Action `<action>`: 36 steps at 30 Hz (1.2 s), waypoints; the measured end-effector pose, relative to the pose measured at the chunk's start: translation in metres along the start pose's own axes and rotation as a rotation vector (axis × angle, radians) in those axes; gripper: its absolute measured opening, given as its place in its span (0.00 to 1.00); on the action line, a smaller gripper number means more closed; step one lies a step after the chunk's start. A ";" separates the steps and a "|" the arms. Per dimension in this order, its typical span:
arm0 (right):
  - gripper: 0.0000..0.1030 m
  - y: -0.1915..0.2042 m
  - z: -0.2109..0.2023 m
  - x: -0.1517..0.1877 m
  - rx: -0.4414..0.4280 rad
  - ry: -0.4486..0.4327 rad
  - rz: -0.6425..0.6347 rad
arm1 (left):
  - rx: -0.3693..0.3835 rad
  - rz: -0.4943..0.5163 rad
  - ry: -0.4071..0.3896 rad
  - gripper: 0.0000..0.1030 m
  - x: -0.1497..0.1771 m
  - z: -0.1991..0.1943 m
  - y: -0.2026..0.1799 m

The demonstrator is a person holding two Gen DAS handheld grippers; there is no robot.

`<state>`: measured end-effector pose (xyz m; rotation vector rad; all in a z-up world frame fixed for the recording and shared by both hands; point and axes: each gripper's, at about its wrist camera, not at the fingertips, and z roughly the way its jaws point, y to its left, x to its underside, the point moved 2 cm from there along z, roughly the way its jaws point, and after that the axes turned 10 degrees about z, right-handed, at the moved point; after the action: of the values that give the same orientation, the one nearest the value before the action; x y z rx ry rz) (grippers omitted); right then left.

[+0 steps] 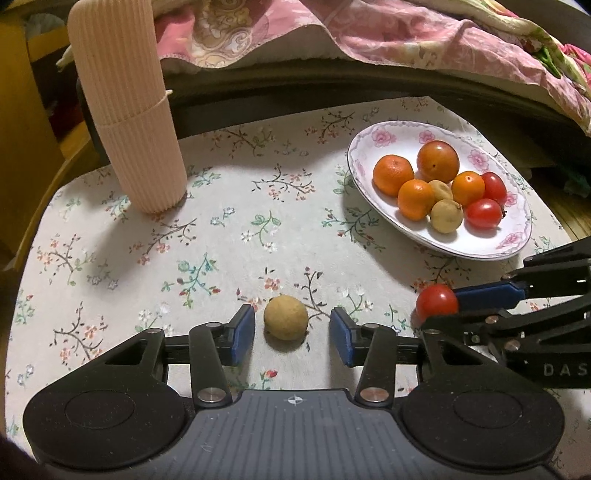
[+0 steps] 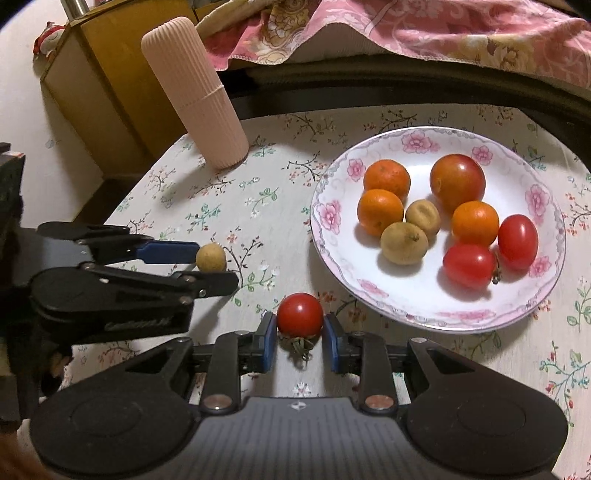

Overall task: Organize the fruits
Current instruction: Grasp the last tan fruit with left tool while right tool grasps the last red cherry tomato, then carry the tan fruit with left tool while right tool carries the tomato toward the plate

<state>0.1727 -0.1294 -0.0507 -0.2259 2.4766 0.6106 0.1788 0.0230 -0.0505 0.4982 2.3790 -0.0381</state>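
Left wrist view: I see my left gripper [image 1: 292, 334] spread around a small tan fruit [image 1: 285, 316] that sits on the floral tablecloth [image 1: 207, 236]. There is a clear gap on both sides between the blue pads [image 1: 243, 332] and the fruit, so nothing is pinched there.

On my right, the right gripper [image 2: 300, 338] is pinching a red cherry tomato [image 2: 300, 314]; both blue pads press its sides, and its green stem end faces the camera. The tomato lies low over the cloth, just beside the near rim of the white plate [image 2: 332, 221] with pink flowers (whether it touches the cloth I cannot tell).

The plate holds 3 small oranges [image 2: 386, 180], 1 bigger orange-red fruit [image 2: 457, 182], 2 tan fruits [image 2: 404, 243] and 2 red tomatoes [image 2: 469, 265], all clustered together.

A tall ribbed pink container [image 2: 195, 92] stands upright at the far left of the cloth, well apart from the plate. Pink patterned bedding [image 2: 424, 29] lies beyond the table.
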 end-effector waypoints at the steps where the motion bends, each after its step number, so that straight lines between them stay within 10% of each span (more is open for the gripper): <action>1: 0.29 0.000 -0.001 0.000 -0.001 0.001 0.000 | -0.004 -0.005 -0.011 0.51 0.000 0.001 0.000; 10: 0.29 0.000 -0.003 0.001 0.007 0.011 -0.015 | -0.021 0.022 0.014 0.32 0.000 -0.004 -0.008; 36: 0.29 0.009 -0.061 0.076 0.042 0.119 -0.076 | 0.079 0.097 0.163 0.35 0.066 -0.080 -0.075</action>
<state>0.0774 -0.1524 -0.0462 -0.3471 2.5793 0.5266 0.0556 -0.0113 -0.0407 0.6770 2.5160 -0.0495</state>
